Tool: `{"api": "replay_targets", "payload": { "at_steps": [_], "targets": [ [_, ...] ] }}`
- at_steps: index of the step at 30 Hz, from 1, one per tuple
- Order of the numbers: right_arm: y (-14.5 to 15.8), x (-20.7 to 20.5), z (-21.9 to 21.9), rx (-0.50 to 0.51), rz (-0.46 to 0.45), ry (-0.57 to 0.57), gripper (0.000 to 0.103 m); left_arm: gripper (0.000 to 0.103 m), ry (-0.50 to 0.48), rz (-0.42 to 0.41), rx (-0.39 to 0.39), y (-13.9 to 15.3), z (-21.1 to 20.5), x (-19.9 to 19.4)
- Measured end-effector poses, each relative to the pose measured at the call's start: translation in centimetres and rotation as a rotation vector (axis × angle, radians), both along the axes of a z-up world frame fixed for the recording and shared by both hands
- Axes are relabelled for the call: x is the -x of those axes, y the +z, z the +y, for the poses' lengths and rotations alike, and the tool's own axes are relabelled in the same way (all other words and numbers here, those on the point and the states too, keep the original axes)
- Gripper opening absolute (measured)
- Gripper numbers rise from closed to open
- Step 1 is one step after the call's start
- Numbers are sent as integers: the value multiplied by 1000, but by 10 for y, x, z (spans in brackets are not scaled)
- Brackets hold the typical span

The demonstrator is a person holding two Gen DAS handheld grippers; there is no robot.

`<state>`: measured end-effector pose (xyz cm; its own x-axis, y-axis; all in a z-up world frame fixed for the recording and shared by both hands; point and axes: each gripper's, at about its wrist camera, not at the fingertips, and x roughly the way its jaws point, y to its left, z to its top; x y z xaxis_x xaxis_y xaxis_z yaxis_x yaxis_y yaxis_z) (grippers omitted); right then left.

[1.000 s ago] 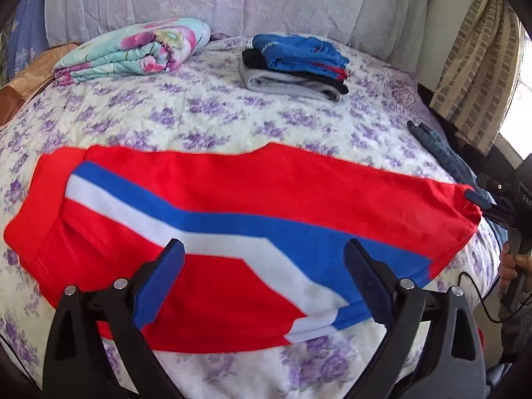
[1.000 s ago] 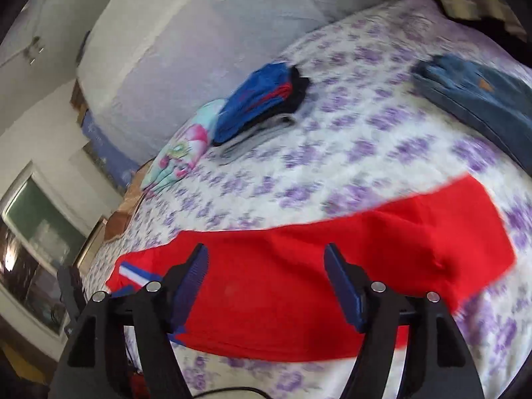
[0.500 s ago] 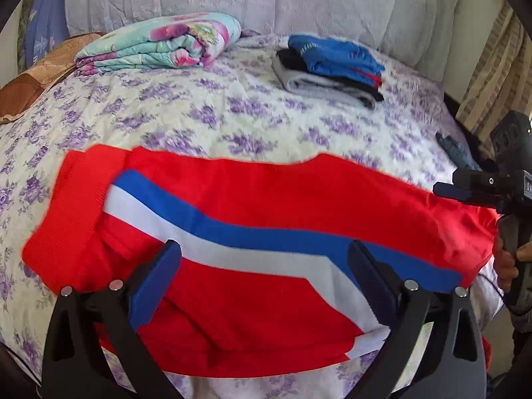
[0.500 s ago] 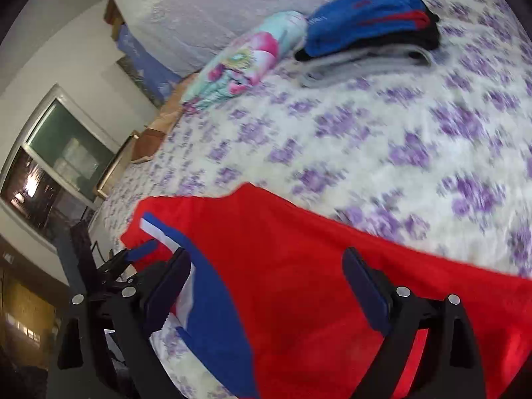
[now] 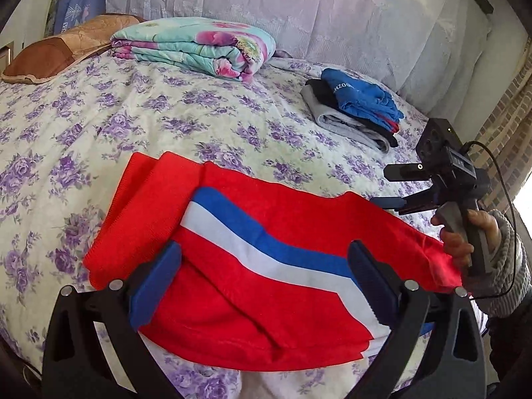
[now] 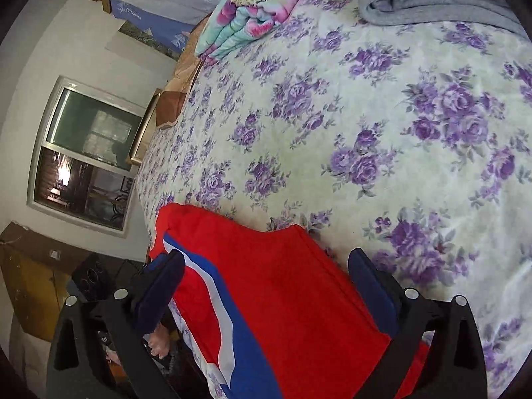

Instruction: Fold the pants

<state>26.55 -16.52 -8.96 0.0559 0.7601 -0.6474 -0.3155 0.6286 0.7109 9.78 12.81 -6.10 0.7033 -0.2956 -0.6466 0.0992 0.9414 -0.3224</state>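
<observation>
The red pants lie flat on the near part of the bed, a blue and a white stripe running along them, and they sit right under both tools. Over on the left gripper, the two blue pads stand wide apart with the cloth spread below and between them, nothing pinched. From this tool, the ribbed red end of the pants is ahead and to the left, and the other end runs off to the right, where it reaches the person's hand on the handle of the right gripper. That right gripper's jaws are opening as we watch; in its own view the right gripper has its pads spread with red cloth lying between them, and they are not pressing on it. Beyond the left tool stretches the floral bedspread, cream with purple roses. Farther ahead and to the left rests a folded flowered quilt, and beside that a brown pillow. Ahead and to the right sits a stack of folded clothes, blue on top, black and grey under it. From the right tool, a window shows off to the left, past the bed's edge.
</observation>
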Motion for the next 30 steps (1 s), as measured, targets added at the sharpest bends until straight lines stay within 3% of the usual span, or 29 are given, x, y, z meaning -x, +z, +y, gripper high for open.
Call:
{"api": "replay_targets", "payload": {
  "at_steps": [4,7,8,9,12,17,20,25,27,30],
  "targets": [
    [4,0,26,50,-32,145,99,98,0,-6,-55,-3,-6,0],
    [10,7,37,189,-186,154,99,98,3,-8,-101,-6,-12,-2],
    [11,11,39,211,-230,157,95,98,4,-9,-114,-7,-13,-2],
    [10,12,41,209,-238,165,84,98,3,-11,-125,-7,-15,-2],
    [5,13,43,236,-261,152,65,98,6,-15,-159,-9,-19,-3],
    [-2,13,45,366,-353,133,48,98,10,-22,-192,-11,-22,-2],
    [-9,6,48,407,-353,142,49,98,13,-20,-196,-11,-22,-3],
    [5,10,50,497,-465,126,54,98,22,-4,-179,-9,-21,-4],
    [15,17,46,511,-518,99,54,98,30,6,-143,-6,-17,-4],
    [19,43,56,546,-582,180,55,98,39,16,-75,0,-10,-4]
  ]
}}
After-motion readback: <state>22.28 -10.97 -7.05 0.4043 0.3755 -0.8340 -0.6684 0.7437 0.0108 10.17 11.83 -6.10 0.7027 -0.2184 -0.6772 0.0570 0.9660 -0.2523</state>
